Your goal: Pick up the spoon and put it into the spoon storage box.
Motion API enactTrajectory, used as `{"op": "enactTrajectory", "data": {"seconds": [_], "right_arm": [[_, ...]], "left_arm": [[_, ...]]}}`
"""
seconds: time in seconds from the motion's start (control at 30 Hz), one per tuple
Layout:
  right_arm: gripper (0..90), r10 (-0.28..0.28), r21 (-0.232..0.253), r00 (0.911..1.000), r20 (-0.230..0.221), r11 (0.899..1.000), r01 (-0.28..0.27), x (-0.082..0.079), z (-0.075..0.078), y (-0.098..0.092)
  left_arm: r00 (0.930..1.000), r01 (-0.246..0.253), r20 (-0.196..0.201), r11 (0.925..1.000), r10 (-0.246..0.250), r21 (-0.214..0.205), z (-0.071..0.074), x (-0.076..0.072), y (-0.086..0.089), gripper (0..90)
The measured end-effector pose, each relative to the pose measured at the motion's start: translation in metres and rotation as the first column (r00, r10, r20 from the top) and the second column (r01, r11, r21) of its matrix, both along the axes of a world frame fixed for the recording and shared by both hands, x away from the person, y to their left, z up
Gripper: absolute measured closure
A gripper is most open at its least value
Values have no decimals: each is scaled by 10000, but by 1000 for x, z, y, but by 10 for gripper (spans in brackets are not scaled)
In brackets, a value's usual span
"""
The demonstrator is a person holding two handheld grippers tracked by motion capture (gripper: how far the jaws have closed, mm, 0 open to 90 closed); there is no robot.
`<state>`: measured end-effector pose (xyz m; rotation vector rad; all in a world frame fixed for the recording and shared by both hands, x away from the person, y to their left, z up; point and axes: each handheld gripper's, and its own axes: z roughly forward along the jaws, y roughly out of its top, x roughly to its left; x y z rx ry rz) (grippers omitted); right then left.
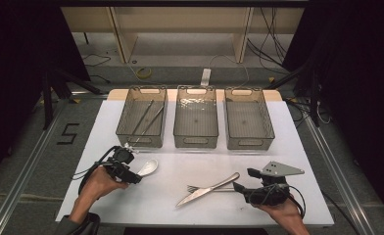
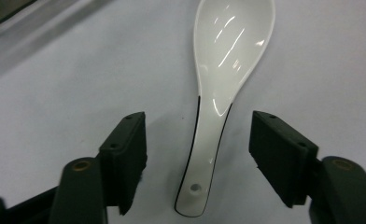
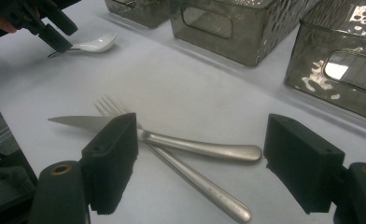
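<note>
left gripper (image 2: 197, 163) open astride spoon (image 2: 223, 88); left bin (image 1: 142, 116) holds chopsticks (image 1: 146, 119).

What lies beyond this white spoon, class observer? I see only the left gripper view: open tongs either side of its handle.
Observer: Three clear bins stand in a row past the spoon.
Operator: Anything inside them?
Observer: The leftmost bin holds two thin dark sticks, perhaps chopsticks.
Operator: And the other hand?
Observer: The right tongs stand open over a knife crossed with a fork.
</note>
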<state>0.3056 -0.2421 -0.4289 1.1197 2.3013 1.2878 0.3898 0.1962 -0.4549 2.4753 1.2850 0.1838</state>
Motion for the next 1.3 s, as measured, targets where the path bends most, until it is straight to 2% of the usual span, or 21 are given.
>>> {"op": "enactTrajectory", "data": {"seconds": [0.23,0.4,0.43,0.47,0.7,0.83,0.97,1.3], "right_arm": [[272,5,-5,10000,1,10000,-5,0,0,0],[272,3,-16,10000,-5,10000,-3,0,0,0],[272,3,-16,10000,-5,10000,-3,0,0,0],[272,3,-33,10000,-31,10000,-3,0,0,0],[274,2,-28,10000,-10,10000,-2,0,0,0],[274,-2,-44,10000,-11,10000,2,0,0,0],[276,-5,-29,10000,-5,10000,5,0,0,0],[276,-18,-11,10000,23,10000,18,0,0,-1]], "left_arm": [[9996,240,-129,9996,-238,174,-4,-1,-2,492],[9988,432,-269,9978,-419,495,-8,1,-4,564],[9985,478,-303,9976,-463,494,-9,1,-4,564],[9980,563,-318,9970,-547,524,-9,1,-5,604],[9955,893,-379,9942,-871,607,-9,-1,-8,736],[9951,936,-364,9937,-915,619,-9,-1,-8,751],[9959,872,-289,9957,-862,328,-8,-1,-6,755],[9971,684,355,9963,-667,-513,4,-2,-2,757]]}}
